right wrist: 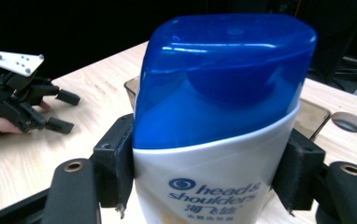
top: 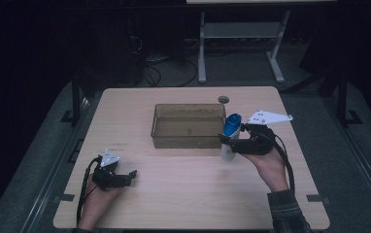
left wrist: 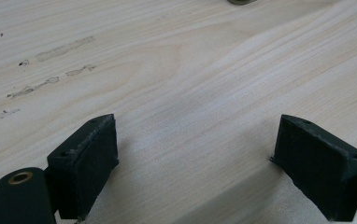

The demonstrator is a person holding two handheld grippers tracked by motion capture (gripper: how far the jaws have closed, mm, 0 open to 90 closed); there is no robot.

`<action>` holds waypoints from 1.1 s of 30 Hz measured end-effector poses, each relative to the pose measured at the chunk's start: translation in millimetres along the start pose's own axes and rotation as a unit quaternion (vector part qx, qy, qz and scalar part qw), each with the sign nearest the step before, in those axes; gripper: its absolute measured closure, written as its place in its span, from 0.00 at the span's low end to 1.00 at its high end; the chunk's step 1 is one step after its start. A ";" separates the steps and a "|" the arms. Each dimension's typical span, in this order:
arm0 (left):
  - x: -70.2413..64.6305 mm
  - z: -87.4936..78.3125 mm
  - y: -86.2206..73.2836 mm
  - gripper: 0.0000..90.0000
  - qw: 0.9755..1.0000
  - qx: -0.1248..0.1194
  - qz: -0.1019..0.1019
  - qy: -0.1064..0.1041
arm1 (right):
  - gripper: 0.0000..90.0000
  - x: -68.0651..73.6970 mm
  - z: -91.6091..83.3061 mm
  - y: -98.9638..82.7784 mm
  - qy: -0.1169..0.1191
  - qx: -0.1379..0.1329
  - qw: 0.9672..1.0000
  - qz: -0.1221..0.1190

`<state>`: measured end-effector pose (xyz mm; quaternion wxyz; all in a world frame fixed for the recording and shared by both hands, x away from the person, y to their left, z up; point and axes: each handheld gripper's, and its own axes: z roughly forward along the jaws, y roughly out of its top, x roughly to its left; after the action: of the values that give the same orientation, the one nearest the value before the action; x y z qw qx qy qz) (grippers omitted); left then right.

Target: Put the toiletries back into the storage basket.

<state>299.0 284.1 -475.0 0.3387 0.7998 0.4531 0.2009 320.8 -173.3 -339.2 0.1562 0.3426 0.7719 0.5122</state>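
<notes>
A white shampoo bottle (top: 230, 138) with a blue cap stands upright just off the right front corner of the clear brown bin (top: 188, 125). My right gripper (top: 226, 141) is shut on it, its pads pressing both sides of the bottle (right wrist: 214, 154) just under the cap. My left gripper (top: 131, 175) rests low at the front left of the table, open, with bare wood between its jaws (left wrist: 195, 154). It also shows far off in the right gripper view, as the left gripper (right wrist: 62, 111) held in a hand.
The wooden table (top: 188, 199) has a round cable hole (top: 223, 99) behind the bin. A desk frame (top: 242, 43) and cables lie on the dark floor beyond the far edge. Faint scuff marks (left wrist: 50, 70) streak the wood by the left gripper.
</notes>
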 end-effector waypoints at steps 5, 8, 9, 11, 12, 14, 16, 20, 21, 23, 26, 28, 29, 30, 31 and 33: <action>-0.2 0.2 0.0 0.13 1.000 -0.002 -0.002 0.000 | 0.37 -4.1 2.3 4.5 -0.006 -0.012 1.000 0.004; -0.3 0.2 -0.1 0.13 1.000 -0.002 -0.002 0.000 | 0.37 -6.9 3.1 8.6 -0.009 -0.018 1.000 0.007; -0.3 0.3 -0.1 0.13 1.000 -0.002 -0.002 0.000 | 0.37 -7.7 3.3 10.1 -0.010 -0.020 1.000 0.008; -0.5 0.3 -0.1 0.13 1.000 -0.002 -0.003 0.000 | 0.37 -9.6 3.9 13.6 -0.015 -0.024 1.000 0.007; -0.5 0.3 -0.1 0.13 1.000 -0.002 -0.003 0.000 | 0.37 -10.2 4.3 14.7 -0.017 -0.026 0.999 0.009; -0.3 0.2 -0.1 0.13 1.000 -0.002 -0.002 0.000 | 0.37 -12.8 5.9 17.2 -0.023 -0.028 0.999 0.011; -0.3 0.3 -0.1 0.13 1.000 -0.002 -0.002 0.000 | 0.37 -16.0 8.0 19.2 -0.026 -0.028 0.999 0.013; -0.2 0.0 0.1 0.13 1.000 0.000 -0.002 0.000 | 0.36 -20.9 12.8 22.2 -0.032 -0.031 0.999 0.020; -0.2 0.0 0.1 0.13 1.000 0.000 -0.002 0.000 | 0.36 -21.7 13.9 22.8 -0.034 -0.032 0.999 0.021; -0.2 0.0 0.0 0.13 1.000 0.000 -0.002 0.000 | 0.36 -23.5 16.8 25.0 -0.035 -0.031 0.999 0.020; -0.2 0.0 0.0 0.13 1.000 -0.001 -0.002 0.000 | 0.36 -24.7 20.6 28.3 -0.039 -0.032 0.999 0.018; -0.2 0.1 0.0 0.13 1.000 -0.001 -0.002 0.000 | 0.36 -25.7 23.8 30.9 -0.042 -0.032 0.998 0.017; -0.2 0.2 -0.1 0.13 1.000 -0.001 -0.001 0.000 | 0.36 -25.9 24.7 31.6 -0.044 -0.033 0.998 0.017; -0.2 0.2 -0.1 0.13 1.000 -0.002 -0.002 0.000 | 0.36 -26.5 26.4 32.9 -0.046 -0.034 0.998 0.019; -0.2 0.2 -0.1 0.13 1.000 -0.002 -0.001 0.000 | 0.36 -27.1 27.5 33.7 -0.048 -0.035 0.998 0.018; -0.2 0.2 -0.1 0.13 1.000 -0.002 -0.002 0.001 | 0.36 -28.4 30.4 35.6 -0.052 -0.037 0.998 0.019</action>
<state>299.0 283.9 -475.2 0.3400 0.7984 0.4542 0.2016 372.3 -163.5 -323.3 0.1986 0.3774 0.7369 0.5246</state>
